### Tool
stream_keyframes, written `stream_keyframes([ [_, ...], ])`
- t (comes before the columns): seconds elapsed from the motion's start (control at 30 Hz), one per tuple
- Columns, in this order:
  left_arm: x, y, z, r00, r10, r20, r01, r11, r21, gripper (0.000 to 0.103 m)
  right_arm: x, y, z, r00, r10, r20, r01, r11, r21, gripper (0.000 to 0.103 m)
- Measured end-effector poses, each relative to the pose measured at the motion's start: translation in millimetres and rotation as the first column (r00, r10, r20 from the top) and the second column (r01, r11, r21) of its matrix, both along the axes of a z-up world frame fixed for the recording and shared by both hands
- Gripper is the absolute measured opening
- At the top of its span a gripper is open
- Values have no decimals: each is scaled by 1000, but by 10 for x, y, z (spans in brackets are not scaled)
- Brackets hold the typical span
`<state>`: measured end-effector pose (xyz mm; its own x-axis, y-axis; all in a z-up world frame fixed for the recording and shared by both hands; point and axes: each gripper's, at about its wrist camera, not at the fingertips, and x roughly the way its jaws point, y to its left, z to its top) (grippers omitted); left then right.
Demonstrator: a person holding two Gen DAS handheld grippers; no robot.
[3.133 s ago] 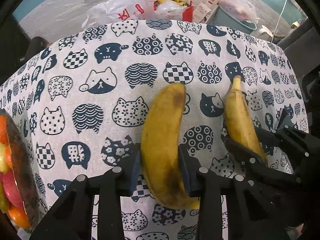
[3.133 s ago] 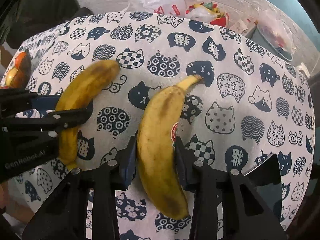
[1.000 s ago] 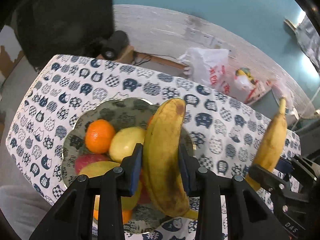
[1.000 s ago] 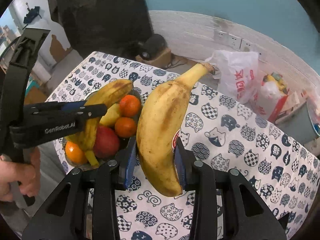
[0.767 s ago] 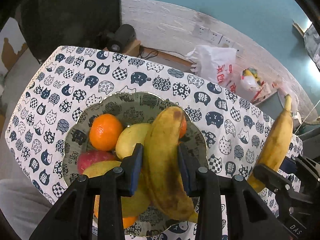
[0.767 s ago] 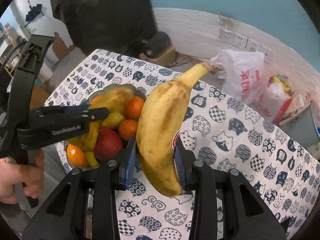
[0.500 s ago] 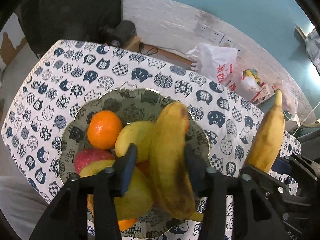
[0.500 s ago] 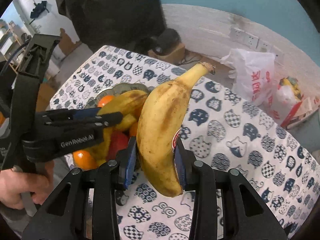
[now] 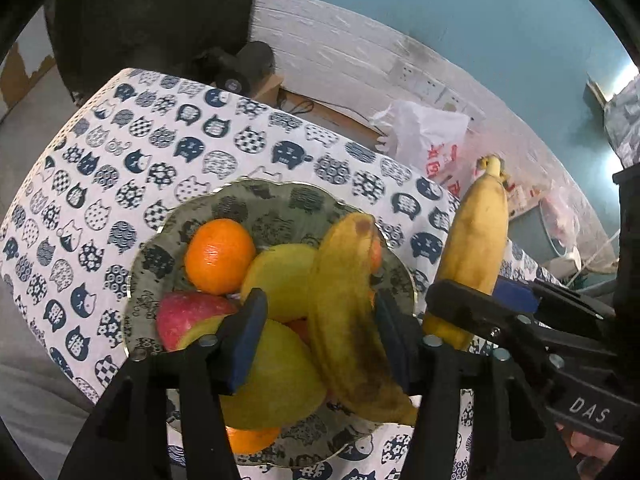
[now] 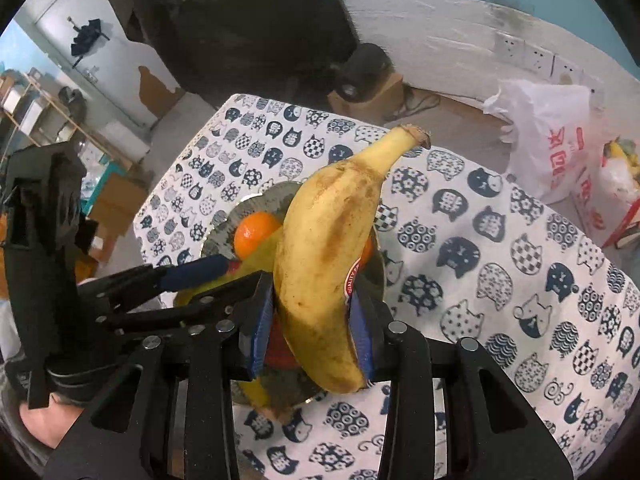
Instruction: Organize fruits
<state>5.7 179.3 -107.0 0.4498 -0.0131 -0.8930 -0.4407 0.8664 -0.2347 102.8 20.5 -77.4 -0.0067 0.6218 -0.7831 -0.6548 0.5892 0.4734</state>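
Observation:
A patterned fruit bowl [image 9: 280,204] on the cat-print tablecloth [image 9: 132,152] holds an orange [image 9: 219,255], a red apple [image 9: 188,318], yellow fruits [image 9: 276,276] and a spotted banana [image 9: 348,312]. My left gripper [image 9: 320,336] is open over the bowl; the spotted banana lies loose between its fingers, leaning on the fruit. My right gripper [image 10: 310,332] is shut on a second banana [image 10: 332,256] and holds it above the bowl's right edge [image 10: 380,268]. That banana also shows in the left wrist view [image 9: 478,248].
A white plastic bag [image 9: 424,140] and other bags stand on the floor behind the table. A dark speaker [image 9: 240,66] on a box sits at the far edge. The tablecloth [image 10: 500,264] stretches to the right of the bowl.
Both grippers lifted their bananas off the table and moved to the bowl. The left gripper's fingers have spread and let its banana go onto the fruit. The right banana moved closer over the bowl.

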Motion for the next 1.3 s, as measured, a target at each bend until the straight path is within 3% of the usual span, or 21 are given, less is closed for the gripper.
stream_keyframes([
  [0.23,-116,188,47,999,53,9,-52,999,-10,61,40,160,-103,998,12,-59,-11,1000,18,35],
  [0.33,-190,301,-7,997,79,-4,-79,994,-72,62,24,246,-186,997,30,-66,-31,999,-18,37],
  [0.4,-230,359,2,995,96,-9,-96,993,-72,63,9,296,-253,997,33,-63,-37,998,-50,39],
  [0.67,-339,490,-55,995,98,-28,-100,994,-53,65,31,359,-323,997,26,-78,-32,996,-82,62],
  [0.8,-370,531,-81,994,98,-39,-100,994,-53,68,-1,405,-288,997,34,-64,-40,995,-95,65],
  [1.07,-435,526,31,995,93,-26,-92,996,7,74,-72,328,-124,999,14,-33,-18,993,-120,69],
  [1.3,-506,416,197,998,50,-33,-47,995,89,76,-183,208,152,998,-2,56,10,988,-152,71],
])
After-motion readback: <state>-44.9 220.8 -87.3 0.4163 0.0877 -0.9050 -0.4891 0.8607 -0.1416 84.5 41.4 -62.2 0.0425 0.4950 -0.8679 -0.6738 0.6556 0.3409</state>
